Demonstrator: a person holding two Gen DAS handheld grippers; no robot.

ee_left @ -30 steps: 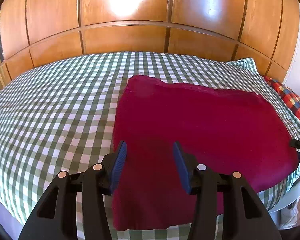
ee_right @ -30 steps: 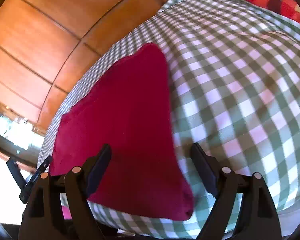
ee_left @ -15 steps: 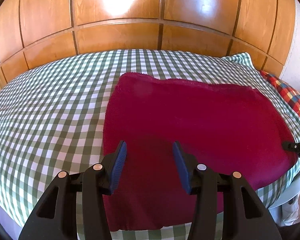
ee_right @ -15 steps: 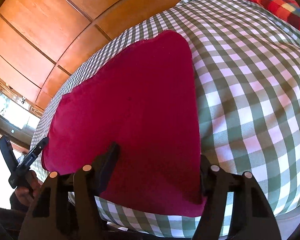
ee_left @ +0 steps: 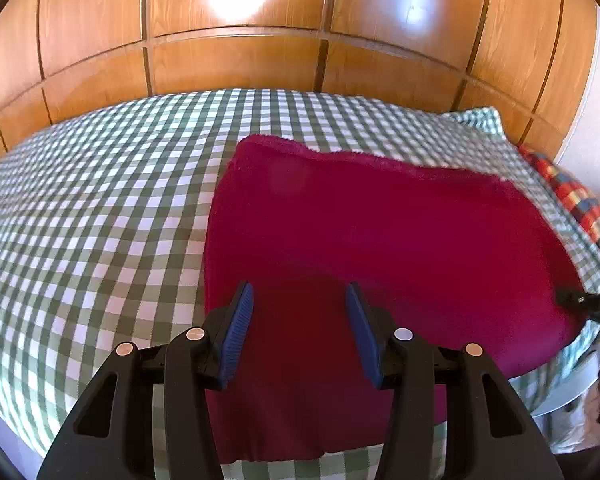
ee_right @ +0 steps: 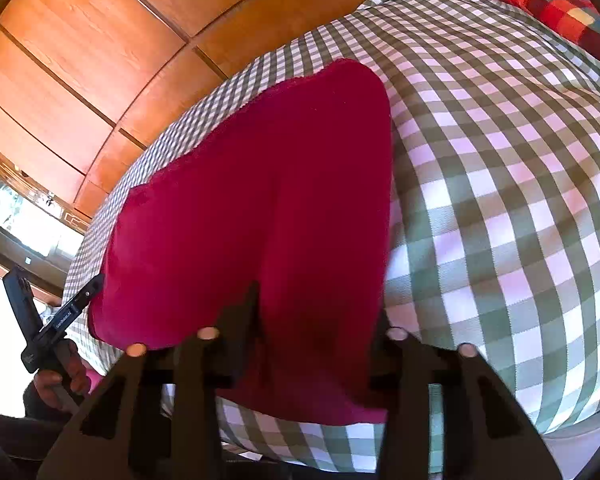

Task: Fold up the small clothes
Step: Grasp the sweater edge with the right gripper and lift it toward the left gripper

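A dark red cloth [ee_left: 380, 248] lies spread flat on a green-and-white checked bed [ee_left: 100, 220]. My left gripper [ee_left: 300, 320] is open and empty, hovering over the cloth's near left part. In the right wrist view the same red cloth [ee_right: 260, 200] fills the middle. My right gripper [ee_right: 316, 328] is open, low at the cloth's near edge, with the cloth between its fingers. The right gripper's tip [ee_left: 580, 300] also shows at the cloth's right corner in the left wrist view.
A wooden panelled headboard wall [ee_left: 260, 40] stands behind the bed. A red, blue and yellow checked pillow [ee_left: 572, 200] lies at the right end, also in the right wrist view [ee_right: 560, 12]. The other hand-held gripper [ee_right: 48, 320] shows at the left.
My right gripper has dropped lower and moved in over the cloth's near edge, so cloth now lies between its fingers. My left gripper has shifted slightly and stays open.
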